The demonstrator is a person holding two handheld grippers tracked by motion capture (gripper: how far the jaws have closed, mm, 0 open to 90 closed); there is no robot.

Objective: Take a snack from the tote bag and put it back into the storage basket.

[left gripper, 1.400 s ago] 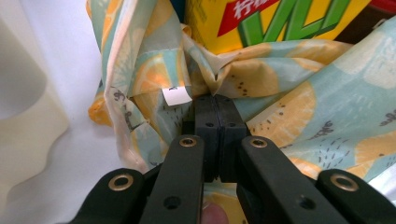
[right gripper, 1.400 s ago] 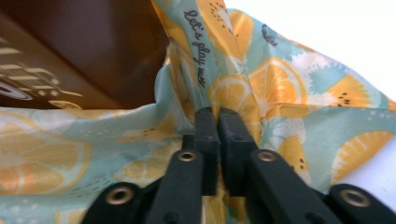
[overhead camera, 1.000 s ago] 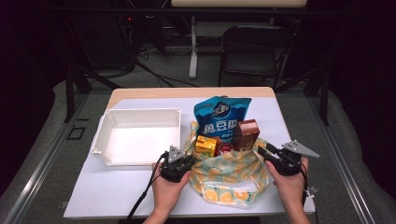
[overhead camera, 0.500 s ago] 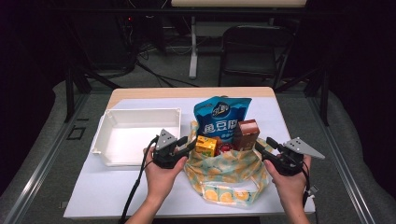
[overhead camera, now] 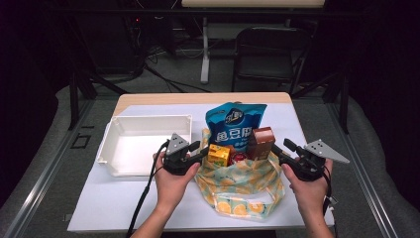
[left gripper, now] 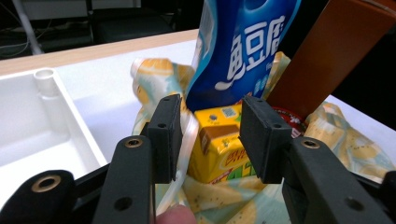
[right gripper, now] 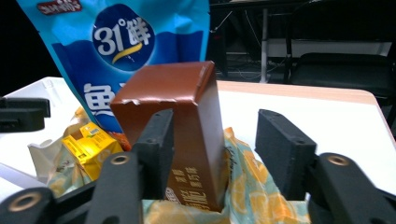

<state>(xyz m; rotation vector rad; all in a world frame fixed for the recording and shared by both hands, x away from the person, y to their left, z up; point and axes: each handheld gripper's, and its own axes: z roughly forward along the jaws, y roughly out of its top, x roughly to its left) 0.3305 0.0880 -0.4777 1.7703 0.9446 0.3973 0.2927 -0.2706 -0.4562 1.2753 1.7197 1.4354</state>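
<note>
A cloth bag (overhead camera: 245, 191) printed with orange slices sits on the white surface (overhead camera: 119, 203), slightly right of the middle and close to the near edge. A blue snack pouch (overhead camera: 236, 125), a brown carton (overhead camera: 261, 143), a yellow carton (overhead camera: 218, 154) and a small red item (overhead camera: 239, 157) stand up out of its open mouth. Just left of the bag lies a white tray (overhead camera: 143, 148), with bare surface in front of it and along the left edge. To the right of the bag a narrow strip of surface runs to the right edge, and more open surface lies behind the pouch up to the far edge.

The left gripper (overhead camera: 202, 151) is held level at the bag's left rim, the hand (overhead camera: 171, 178) coming in from below with the forearm angled up and inward. Its jaws have just been opening and stand apart; the bag's pale rim lies between them against the left jaw, not pinched, with the yellow carton beyond. The right gripper (overhead camera: 277, 151) is level at the bag's right rim, pointing inward from the other hand (overhead camera: 309, 186). Its jaws have also just been opening and stand released, with the bag's rim and the brown carton's edge showing between them
</note>
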